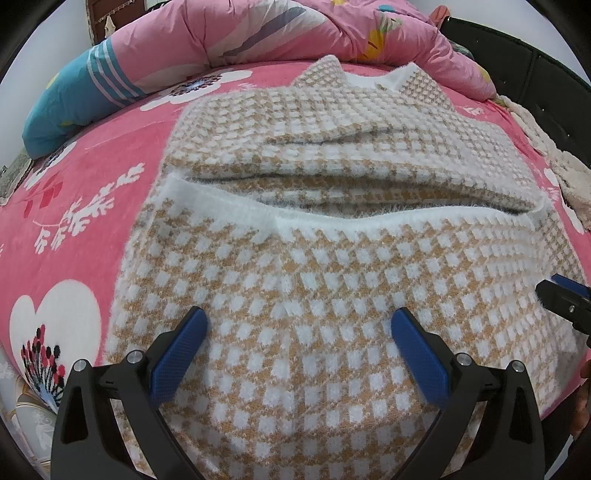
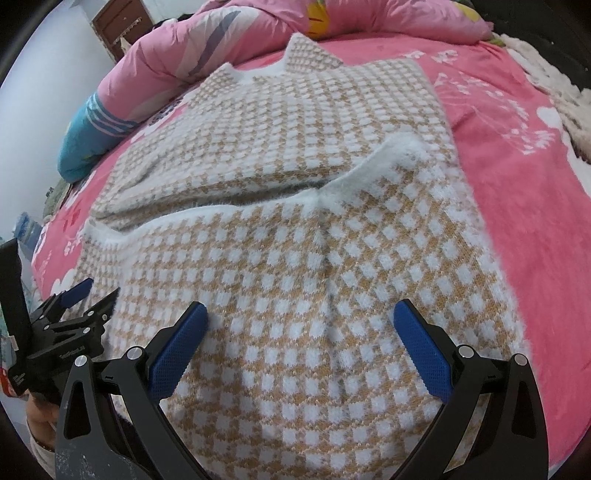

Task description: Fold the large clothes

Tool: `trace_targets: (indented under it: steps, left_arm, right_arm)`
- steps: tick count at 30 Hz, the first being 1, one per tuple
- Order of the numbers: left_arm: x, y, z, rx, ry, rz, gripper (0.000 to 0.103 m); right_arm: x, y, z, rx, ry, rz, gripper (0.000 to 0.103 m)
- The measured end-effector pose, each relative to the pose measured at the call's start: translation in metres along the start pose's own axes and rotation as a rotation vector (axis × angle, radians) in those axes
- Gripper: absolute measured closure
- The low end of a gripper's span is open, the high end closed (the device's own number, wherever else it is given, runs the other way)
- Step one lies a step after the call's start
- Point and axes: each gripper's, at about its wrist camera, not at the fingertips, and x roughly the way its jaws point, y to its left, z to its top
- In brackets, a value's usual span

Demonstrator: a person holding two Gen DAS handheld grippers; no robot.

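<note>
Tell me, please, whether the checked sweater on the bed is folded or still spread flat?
Partly folded: the sweater's near half lies doubled over the far half, its white hem crossing the middle.

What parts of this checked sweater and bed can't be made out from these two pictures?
- Sweater near edge: cut off at the bottom of both views, behind the left gripper and right gripper.
- Sleeves: not visible, perhaps folded under.
- Bed sheet beneath: covered by the knit.
- Doorway: too small.

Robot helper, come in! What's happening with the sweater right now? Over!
Left gripper open, right gripper open, both empty above the sweater. Sweater folded partway on the bed. Nothing in the way.
</note>
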Motion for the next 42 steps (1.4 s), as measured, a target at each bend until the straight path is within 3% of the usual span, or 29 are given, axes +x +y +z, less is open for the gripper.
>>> trace_targets:
  steps: [6, 11, 23, 32, 37, 42]
  left_arm:
    - [-0.009, 0.006, -0.004, -0.021, -0.013, -0.027, 0.005]
    - [-0.030, 0.015, -0.007, -0.036, -0.071, -0.061, 0.005]
    - [-0.087, 0.030, 0.024, -0.017, -0.256, -0.113, 0.005]
    - [-0.086, 0.059, 0.116, -0.023, -0.293, -0.160, 0.005]
    - [-0.057, 0.053, 0.183, -0.012, -0.326, -0.220, 0.005]
    - [0.013, 0.024, 0.257, 0.007, -0.225, -0.217, 0.005]
  right_arm:
    - [-0.004, -0.002, 0.001, -0.031, 0.026, 0.006, 0.007]
    - [-0.014, 0.005, 0.010, -0.046, 0.087, 0.023, 0.007]
    - [-0.102, 0.032, 0.054, -0.155, -0.119, 0.154, 0.007]
    - [-0.109, 0.023, 0.142, -0.169, -0.196, 0.149, 0.007]
    - [-0.061, 0.007, 0.208, -0.117, -0.139, 0.175, 0.007]
    - [0.003, -0.011, 0.277, -0.028, -0.051, 0.215, 0.007]
